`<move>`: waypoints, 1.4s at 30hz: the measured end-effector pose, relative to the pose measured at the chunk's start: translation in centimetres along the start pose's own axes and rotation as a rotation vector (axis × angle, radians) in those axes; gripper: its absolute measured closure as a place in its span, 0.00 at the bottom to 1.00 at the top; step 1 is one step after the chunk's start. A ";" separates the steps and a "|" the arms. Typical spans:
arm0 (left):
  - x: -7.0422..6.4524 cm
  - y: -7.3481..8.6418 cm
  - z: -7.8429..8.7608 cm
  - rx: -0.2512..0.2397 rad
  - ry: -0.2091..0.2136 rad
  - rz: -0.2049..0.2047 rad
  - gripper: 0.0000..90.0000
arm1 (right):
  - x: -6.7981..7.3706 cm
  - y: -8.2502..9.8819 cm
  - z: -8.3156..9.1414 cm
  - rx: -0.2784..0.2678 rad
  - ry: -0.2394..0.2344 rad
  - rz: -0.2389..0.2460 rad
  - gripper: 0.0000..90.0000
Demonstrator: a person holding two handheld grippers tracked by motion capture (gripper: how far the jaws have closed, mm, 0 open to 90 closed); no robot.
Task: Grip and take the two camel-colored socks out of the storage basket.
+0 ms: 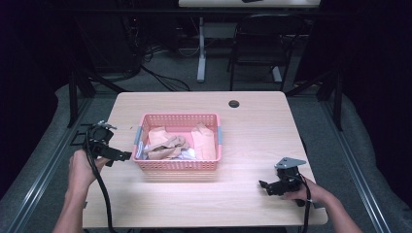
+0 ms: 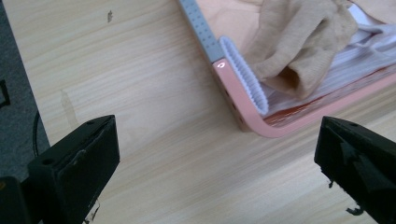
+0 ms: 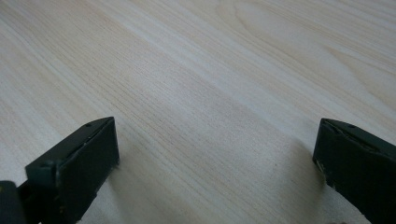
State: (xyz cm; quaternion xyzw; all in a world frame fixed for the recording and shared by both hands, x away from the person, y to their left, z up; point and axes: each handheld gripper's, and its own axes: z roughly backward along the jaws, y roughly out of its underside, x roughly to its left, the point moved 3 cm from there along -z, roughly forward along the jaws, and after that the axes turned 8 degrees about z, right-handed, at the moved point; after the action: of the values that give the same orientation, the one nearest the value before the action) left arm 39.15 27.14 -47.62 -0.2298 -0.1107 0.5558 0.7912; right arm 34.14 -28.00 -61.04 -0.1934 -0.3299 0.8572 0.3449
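A pink plastic basket (image 1: pixel 178 164), rectangular with perforated walls, rounded corners and grey handle strips on its short sides, is seen near the middle of the surface (image 1: pixel 252 131), slightly toward the left edge. It is filled with soft, crumpled cloths (image 1: pixel 165 147) in tan and peach tones, with a white ribbed fabric (image 2: pixel 243 74) draped over the rim at the near left corner. In the left gripper view, the tan cloth is noted as a fine knit, bunched into folds against the white fabric.

The left gripper (image 1: pixel 121 156) is held just beside the basket's left side, near its front corner. Its fingers (image 2: pixel 79 168) are spread wide and nothing is held or touched; the basket's rounded corner is seen ahead of and between them, apart from both.

The right gripper (image 1: pixel 265 186) is held near the front right corner of the surface, well apart from the basket. Its fingers (image 3: pixel 74 172) are likewise spread wide, empty, with bare pale wood-grain laminate between them.

The surface is a light wooden top with rounded corners and a dark cable hole (image 1: pixel 234 104) near its far edge.
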 end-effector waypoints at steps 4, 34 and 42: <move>-1.0 -1.3 0.1 -0.008 0.015 -0.034 0.00 | 0.0 0.0 0.0 0.002 -0.001 0.002 0.00; -7.3 -7.7 -9.7 0.188 0.106 -0.168 0.21 | 0.0 0.0 0.0 0.000 -0.001 0.000 0.00; -6.5 -7.8 -11.6 0.205 0.034 -0.115 0.45 | 0.0 0.0 0.0 0.000 -0.001 0.000 0.00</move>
State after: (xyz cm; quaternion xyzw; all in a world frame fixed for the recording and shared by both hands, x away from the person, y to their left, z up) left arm 48.27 16.13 -53.43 -0.1502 -0.0530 0.5139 0.8429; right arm 34.14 -28.01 -61.04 -0.1930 -0.3300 0.8572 0.3450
